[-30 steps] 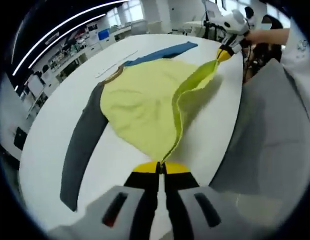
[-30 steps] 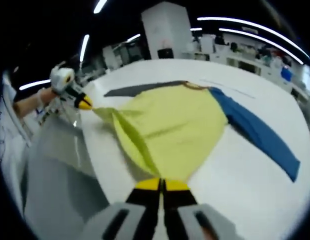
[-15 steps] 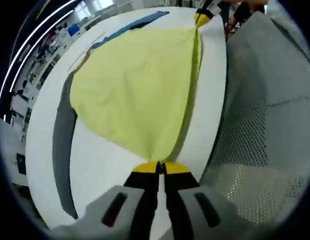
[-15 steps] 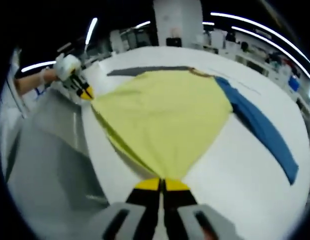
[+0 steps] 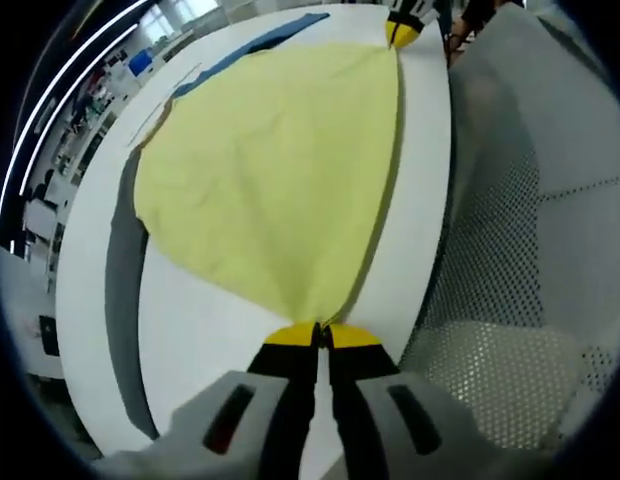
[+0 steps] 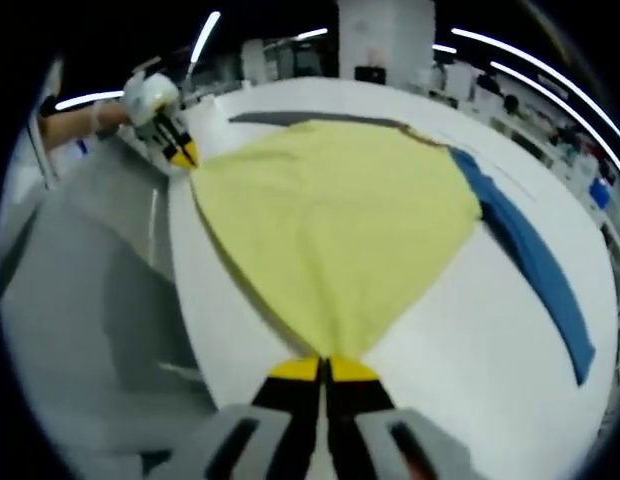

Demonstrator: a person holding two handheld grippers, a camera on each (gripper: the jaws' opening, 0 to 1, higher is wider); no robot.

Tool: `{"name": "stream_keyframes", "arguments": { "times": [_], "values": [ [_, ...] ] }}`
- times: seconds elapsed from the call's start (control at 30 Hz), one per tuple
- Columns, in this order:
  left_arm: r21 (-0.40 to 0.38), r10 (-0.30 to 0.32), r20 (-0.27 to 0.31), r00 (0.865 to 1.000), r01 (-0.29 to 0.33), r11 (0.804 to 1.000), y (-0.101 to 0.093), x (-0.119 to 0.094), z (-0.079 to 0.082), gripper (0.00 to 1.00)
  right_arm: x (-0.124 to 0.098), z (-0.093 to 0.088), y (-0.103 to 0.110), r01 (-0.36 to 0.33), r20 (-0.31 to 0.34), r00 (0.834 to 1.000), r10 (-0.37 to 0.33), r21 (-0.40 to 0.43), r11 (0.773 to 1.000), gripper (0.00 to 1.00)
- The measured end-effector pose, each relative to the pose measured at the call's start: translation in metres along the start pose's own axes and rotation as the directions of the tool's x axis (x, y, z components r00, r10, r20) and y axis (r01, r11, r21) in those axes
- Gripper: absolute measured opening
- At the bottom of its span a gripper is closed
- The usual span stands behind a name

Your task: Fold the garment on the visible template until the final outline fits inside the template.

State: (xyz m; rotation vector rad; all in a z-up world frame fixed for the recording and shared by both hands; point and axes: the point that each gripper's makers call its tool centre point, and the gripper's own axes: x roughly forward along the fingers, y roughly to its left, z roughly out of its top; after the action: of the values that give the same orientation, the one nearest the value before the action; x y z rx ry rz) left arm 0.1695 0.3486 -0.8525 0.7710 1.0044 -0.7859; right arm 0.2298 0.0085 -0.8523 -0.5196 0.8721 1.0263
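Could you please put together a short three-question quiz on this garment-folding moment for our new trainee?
1. True or false: the left gripper is shut on a corner of the yellow garment.
2. Which sleeve lies on the far side of the garment in the left gripper view? A) the grey sleeve B) the blue sleeve C) a red sleeve
3. Fill in: the hem between the two grippers is pulled ____ along the edge of the white table, with the right gripper at its other end.

Key: 1 true; 2 B; 3 taut.
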Motion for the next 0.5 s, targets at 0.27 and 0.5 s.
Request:
{"name": "stream_keyframes", "arguments": {
  "times": [0.27, 0.5],
  "values": [
    [-0.012, 0.013, 0.006, 1.000, -0.013, 1.000, -0.0014, -0.0003, 0.0001, 0.00, -0.0014, 0.0021, 0.0014, -0.005, 0.015, 1.000, 0.005, 0.003, 1.000, 0.00],
    [-0.031, 0.006, 0.025, 1.000, -0.006, 1.000, -0.0026, -0.0014, 0.0002, 0.04, -0.0008, 0.0006, 0.0007, -0.018, 0.016, 1.000, 0.019, -0.017, 1.000, 0.00]
  ]
}}
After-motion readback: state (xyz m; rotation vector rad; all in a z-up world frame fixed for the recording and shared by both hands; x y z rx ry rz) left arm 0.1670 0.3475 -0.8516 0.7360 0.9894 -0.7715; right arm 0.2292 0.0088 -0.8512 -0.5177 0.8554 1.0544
